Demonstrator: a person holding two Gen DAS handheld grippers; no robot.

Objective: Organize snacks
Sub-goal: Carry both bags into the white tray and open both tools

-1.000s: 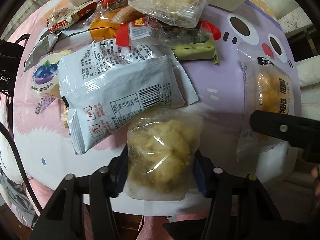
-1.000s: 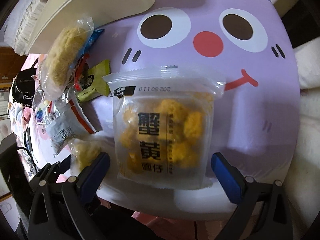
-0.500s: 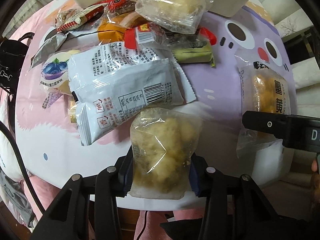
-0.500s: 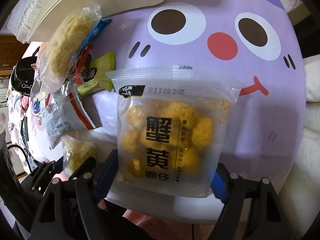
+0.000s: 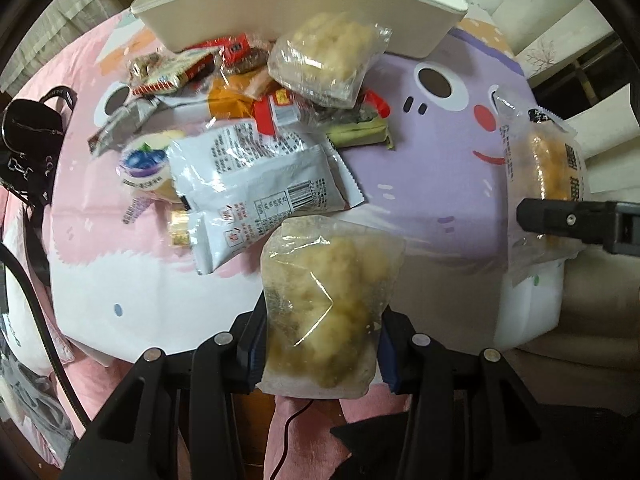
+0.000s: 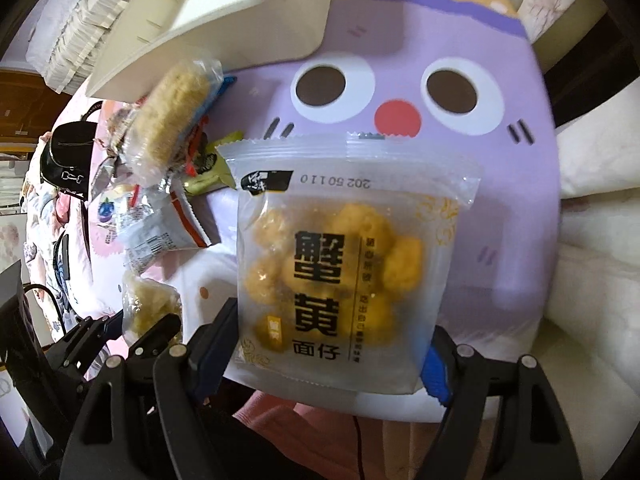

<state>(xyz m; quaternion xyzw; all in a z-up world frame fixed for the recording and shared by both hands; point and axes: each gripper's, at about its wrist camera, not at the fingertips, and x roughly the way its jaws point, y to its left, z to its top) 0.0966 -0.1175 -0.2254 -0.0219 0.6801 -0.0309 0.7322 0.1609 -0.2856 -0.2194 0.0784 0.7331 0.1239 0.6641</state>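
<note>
My left gripper (image 5: 320,354) is shut on a clear bag of pale yellow puffs (image 5: 332,304), held above the table's near edge. My right gripper (image 6: 320,364) is shut on a frosted bag of orange snack balls (image 6: 344,264) with black lettering, lifted off the purple cartoon cloth (image 6: 500,216). That orange bag (image 5: 548,176) and one black finger (image 5: 576,220) of the right gripper show at the right edge of the left wrist view. The left gripper's puff bag (image 6: 150,308) appears low on the left in the right wrist view.
A heap of snack packets lies at the table's middle: white barcode packets (image 5: 260,196), a second clear puff bag (image 5: 328,60), a green bar (image 5: 360,136), red wrappers (image 5: 236,50), a blueberry packet (image 5: 146,164). A white bin (image 5: 304,4) stands behind it. A black bag (image 5: 28,144) sits left.
Both grippers closed on their bags and lifted them off the cloth. The table and the snack heap now look farther away in both views.
</note>
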